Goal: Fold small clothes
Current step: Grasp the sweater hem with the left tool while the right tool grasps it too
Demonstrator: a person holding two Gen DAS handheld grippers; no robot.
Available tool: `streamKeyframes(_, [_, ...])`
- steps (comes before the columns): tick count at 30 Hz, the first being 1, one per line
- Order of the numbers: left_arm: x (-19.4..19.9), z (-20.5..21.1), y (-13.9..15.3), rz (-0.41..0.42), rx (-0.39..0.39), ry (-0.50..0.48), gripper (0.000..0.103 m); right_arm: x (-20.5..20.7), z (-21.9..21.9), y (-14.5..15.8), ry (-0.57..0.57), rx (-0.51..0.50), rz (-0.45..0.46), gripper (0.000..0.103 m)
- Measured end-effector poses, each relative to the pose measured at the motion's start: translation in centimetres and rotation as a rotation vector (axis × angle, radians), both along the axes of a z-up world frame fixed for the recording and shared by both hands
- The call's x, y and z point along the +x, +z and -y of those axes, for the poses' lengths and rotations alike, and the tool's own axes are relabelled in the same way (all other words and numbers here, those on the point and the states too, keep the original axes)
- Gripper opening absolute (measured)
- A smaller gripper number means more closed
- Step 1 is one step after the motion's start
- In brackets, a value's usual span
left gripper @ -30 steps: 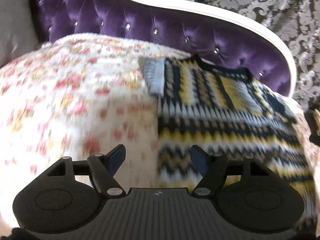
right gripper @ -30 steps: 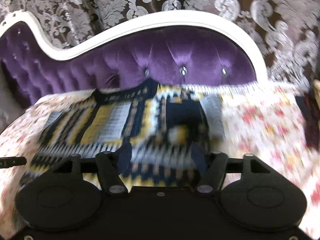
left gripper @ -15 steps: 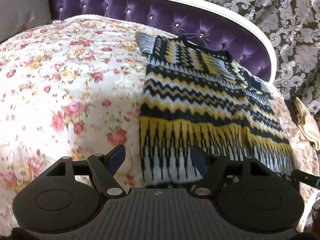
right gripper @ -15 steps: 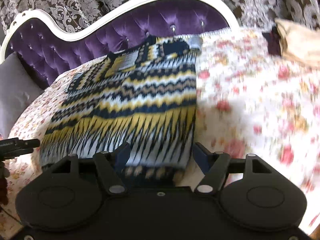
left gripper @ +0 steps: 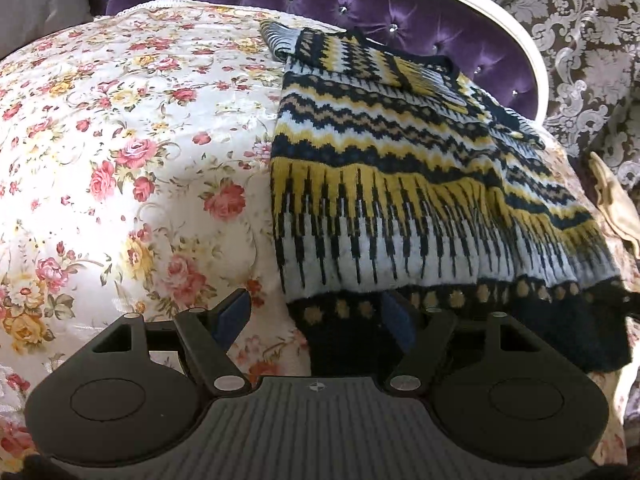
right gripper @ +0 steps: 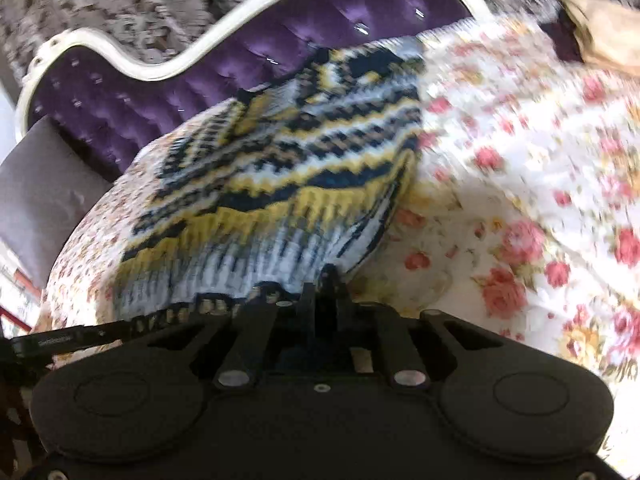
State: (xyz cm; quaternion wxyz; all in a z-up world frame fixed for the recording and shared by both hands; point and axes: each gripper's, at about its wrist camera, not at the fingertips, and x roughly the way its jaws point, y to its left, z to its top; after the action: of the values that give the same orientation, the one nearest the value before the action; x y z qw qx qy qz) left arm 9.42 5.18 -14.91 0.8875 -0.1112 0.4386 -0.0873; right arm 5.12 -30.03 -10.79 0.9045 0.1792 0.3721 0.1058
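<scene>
A knitted sweater (left gripper: 400,152) in navy, yellow and white zigzags lies on the floral bedspread (left gripper: 120,140), sleeves folded in, dark hem nearest me. My left gripper (left gripper: 316,316) is open, its jaws either side of the hem's left corner. In the right wrist view the sweater (right gripper: 288,184) is bunched and lifted at its near edge. My right gripper (right gripper: 326,280) is shut on the sweater's hem at the right corner.
A purple tufted headboard (left gripper: 360,4) with a white frame runs behind the bed. A grey pillow (right gripper: 36,196) lies at the left. A beige cloth (left gripper: 616,204) lies at the bed's right edge. Damask curtains hang behind.
Both grippers came down to the sweater's near hem. The right gripper went from open to shut on the hem and lifts it. The left stays open.
</scene>
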Motion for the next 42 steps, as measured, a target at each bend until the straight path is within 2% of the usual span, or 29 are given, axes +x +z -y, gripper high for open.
streamKeyframes(2, [-0.1, 0.0, -0.3, -0.002, -0.018, 0.0, 0.071, -0.5, 1.3, 0.3, -0.068, -0.026, -0.006, 0.014])
streamKeyframes(4, [-0.1, 0.2, -0.7, -0.012, -0.027, -0.016, 0.071, -0.8, 3.0, -0.5, -0.104, 0.018, -0.042, 0.014])
streamKeyframes(7, [0.0, 0.6, -1.3, -0.028, -0.036, -0.037, 0.071, -1.3, 3.0, -1.0, -0.098, 0.019, -0.059, 0.013])
streamKeyframes(11, [0.3, 0.2, -2.1, -0.047, -0.095, -0.016, 0.071, -1.3, 2.6, -0.8, -0.092, 0.034, -0.046, 0.014])
streamKeyframes(15, [0.2, 0.2, -2.2, -0.045, -0.11, -0.012, 0.069, -1.1, 2.5, -0.9, -0.095, 0.041, -0.05, 0.016])
streamKeyframes(16, [0.1, 0.1, -2.2, -0.04, -0.12, -0.016, 0.061, -1.2, 2.6, -1.0, -0.098, 0.047, -0.049, 0.016])
streamKeyframes(17, [0.0, 0.1, -2.2, -0.034, -0.14, -0.028, 0.047, -1.3, 2.7, -1.1, -0.098, 0.054, -0.047, 0.017])
streamKeyframes(18, [-0.1, 0.1, -2.2, -0.032, -0.165, -0.041, 0.04, -1.4, 2.8, -1.1, -0.101, 0.061, -0.046, 0.018])
streamKeyframes(20, [-0.3, 0.4, -2.1, -0.027, -0.182, -0.057, 0.017, -1.6, 2.9, -1.2, -0.107, 0.069, -0.042, 0.02])
streamKeyframes(23, [-0.8, 0.9, -1.8, -0.002, -0.175, -0.072, 0.013, -1.7, 2.9, -1.2, -0.107, 0.083, -0.032, 0.025])
streamKeyframes(25, [-1.0, 0.7, -1.8, 0.005, -0.194, -0.064, 0.011, -1.8, 3.0, -1.3, -0.11, 0.1, -0.032, 0.038])
streamKeyframes(26, [-1.1, 0.5, -1.8, 0.007, -0.204, -0.059, 0.01, -1.8, 3.0, -1.3, -0.112, 0.112, -0.032, 0.053])
streamKeyframes(27, [-1.3, 0.3, -1.7, 0.011, -0.213, -0.054, 0.01, -1.9, 3.1, -1.4, -0.116, 0.125, -0.03, 0.062])
streamKeyframes(28, [-1.5, 0.2, -1.7, 0.016, -0.219, -0.053, 0.01, -2.0, 3.2, -1.5, -0.115, 0.137, -0.027, 0.063])
streamKeyframes(35, [-1.8, 0.3, -1.1, 0.038, -0.218, -0.05, 0.009, -1.9, 2.9, -1.8, -0.097, 0.147, -0.03, 0.061])
streamKeyframes(37, [-2.0, 0.3, -0.6, 0.05, -0.225, -0.049, 0.009, -1.9, 2.8, -1.9, -0.076, 0.162, -0.042, 0.027])
streamKeyframes(38, [-2.2, 0.3, -0.3, 0.059, -0.231, -0.049, 0.009, -1.9, 2.8, -2.1, -0.069, 0.182, -0.052, 0.017])
streamKeyframes(42, [-2.5, -0.4, 2.0, 0.113, -0.28, -0.057, 0.009, -2.3, 3.6, -1.2, -0.089, 0.283, -0.005, 0.017])
